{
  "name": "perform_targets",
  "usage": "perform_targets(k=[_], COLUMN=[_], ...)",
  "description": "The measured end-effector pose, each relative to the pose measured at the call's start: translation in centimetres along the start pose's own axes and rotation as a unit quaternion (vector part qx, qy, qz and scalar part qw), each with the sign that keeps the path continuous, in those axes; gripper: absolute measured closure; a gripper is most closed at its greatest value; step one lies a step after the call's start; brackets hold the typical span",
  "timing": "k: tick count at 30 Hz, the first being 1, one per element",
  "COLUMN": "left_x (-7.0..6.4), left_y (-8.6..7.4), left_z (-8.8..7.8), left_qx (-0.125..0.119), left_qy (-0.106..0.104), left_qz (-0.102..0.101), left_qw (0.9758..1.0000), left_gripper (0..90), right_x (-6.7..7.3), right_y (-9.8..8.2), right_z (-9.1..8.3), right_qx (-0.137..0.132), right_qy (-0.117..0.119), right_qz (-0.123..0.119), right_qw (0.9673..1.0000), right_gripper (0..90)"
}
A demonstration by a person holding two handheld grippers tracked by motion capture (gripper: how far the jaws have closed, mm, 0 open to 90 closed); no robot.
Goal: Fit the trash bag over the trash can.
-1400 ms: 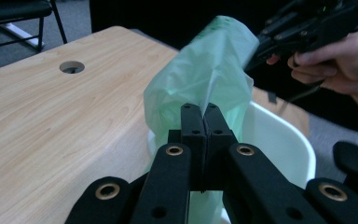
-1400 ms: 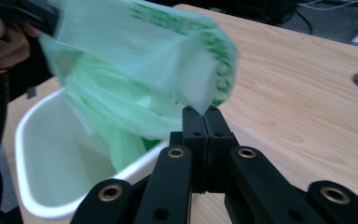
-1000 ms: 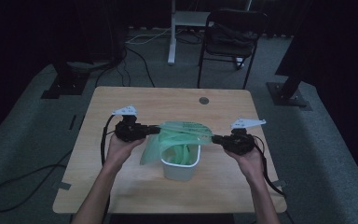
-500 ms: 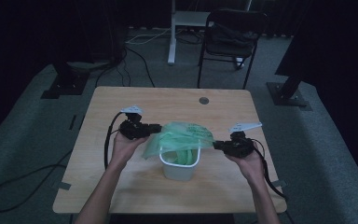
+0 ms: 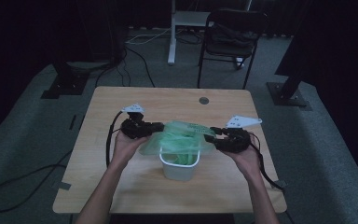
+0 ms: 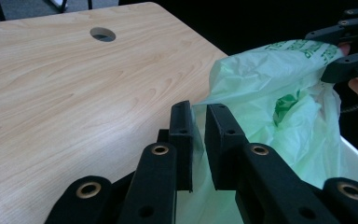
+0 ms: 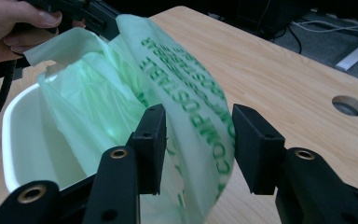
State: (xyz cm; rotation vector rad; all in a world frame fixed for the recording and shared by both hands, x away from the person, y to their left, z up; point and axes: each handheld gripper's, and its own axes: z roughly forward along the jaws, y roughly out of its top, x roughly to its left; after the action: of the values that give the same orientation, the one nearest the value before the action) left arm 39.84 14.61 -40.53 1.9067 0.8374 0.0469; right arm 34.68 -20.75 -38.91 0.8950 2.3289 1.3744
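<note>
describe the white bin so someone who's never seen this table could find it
On the wooden table, look near the front edge at the middle, between the person's two hands. The white bin stands there, a small open plastic tub. It is the one white container, with a pale green bag hanging into its mouth.

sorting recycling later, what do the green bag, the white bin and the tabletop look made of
Thin translucent green bag: filmy plastic, crinkled, printed "compostable", so likely bioplastic. Small white bin: apparently smooth, rigid moulded plastic. Light wood-grain tabletop: matte wood or laminate; the pictures cannot settle which.
</note>
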Motion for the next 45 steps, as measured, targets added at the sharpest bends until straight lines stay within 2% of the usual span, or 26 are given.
perform_targets(k=[4, 5, 10, 11, 16, 22, 25, 27, 31, 35, 38, 41, 42, 43, 45], left_x=[0.1, 0.1, 0.2, 0.2, 0.6, 0.8, 0.9, 1.1, 1.4, 1.6, 1.4, 0.7, 0.7, 0.1, -0.5], left_y=[0.1, 0.2, 0.2, 0.2, -0.1, -0.8, -1.2, -1.6, -2.1, -2.5, -2.3, -1.9, -1.9, -1.6, -1.4], left_z=[-0.3, -0.3, -0.2, -0.2, 0.2, 0.9, 1.1, 1.1, 1.0, -0.1, -1.6, -3.0, -3.0, -3.8, -4.1], left_qx=[-0.003, -0.003, 0.001, 0.004, 0.019, 0.042, 0.049, 0.056, 0.064, 0.046, 0.013, -0.014, -0.014, -0.029, -0.035], left_qy=[-0.001, 0.000, 0.005, 0.009, 0.024, 0.030, 0.031, 0.034, 0.038, 0.042, 0.040, 0.041, 0.041, 0.037, 0.025], left_qz=[0.001, 0.002, 0.007, 0.009, 0.013, 0.014, 0.014, 0.010, 0.007, -0.002, 0.004, 0.019, 0.019, 0.026, 0.035], left_qw=[1.0000, 1.0000, 1.0000, 0.9999, 0.9995, 0.9986, 0.9982, 0.9978, 0.9972, 0.9981, 0.9991, 0.9989, 0.9989, 0.9985, 0.9985], left_gripper=[81.4, 81.4, 81.2, 80.6, 79.2, 79.5, 79.4, 79.4, 79.2, 75.7, 70.6, 66.4, 65.5, 64.5, 63.6], right_x=[0.0, -0.1, -0.6, -0.7, -1.5, -2.1, -2.2, -2.4, -2.3, -2.2, -2.1, -2.0, -2.0, -1.9, -1.7], right_y=[0.2, 0.2, 0.3, 0.3, 0.0, -1.6, -2.3, -3.0, -3.6, -4.0, -3.8, -3.1, -3.1, -2.6, -2.3], right_z=[-0.3, -0.3, -0.2, -0.1, 0.4, 1.5, 1.7, 1.9, 2.2, 2.4, 1.9, 1.1, 1.1, 0.5, 0.1], right_qx=[-0.012, -0.011, -0.003, -0.004, 0.012, 0.059, 0.069, 0.086, 0.111, 0.121, 0.107, 0.084, 0.084, 0.069, 0.059], right_qy=[-0.004, -0.007, -0.006, -0.008, -0.022, -0.031, -0.030, -0.026, -0.017, -0.018, -0.025, -0.030, -0.030, -0.031, -0.029], right_qz=[-0.005, -0.004, 0.002, 0.006, 0.037, 0.069, 0.075, 0.083, 0.079, 0.077, 0.077, 0.072, 0.072, 0.069, 0.066], right_qw=[0.9999, 0.9999, 1.0000, 0.9999, 0.9990, 0.9954, 0.9943, 0.9925, 0.9905, 0.9895, 0.9910, 0.9933, 0.9933, 0.9947, 0.9957], right_gripper=[54.3, 57.2, 87.4, 89.6, 89.9, 89.9, 89.9, 89.8, 89.8, 86.4, 80.9, 75.2, 75.2, 72.6, 71.3])
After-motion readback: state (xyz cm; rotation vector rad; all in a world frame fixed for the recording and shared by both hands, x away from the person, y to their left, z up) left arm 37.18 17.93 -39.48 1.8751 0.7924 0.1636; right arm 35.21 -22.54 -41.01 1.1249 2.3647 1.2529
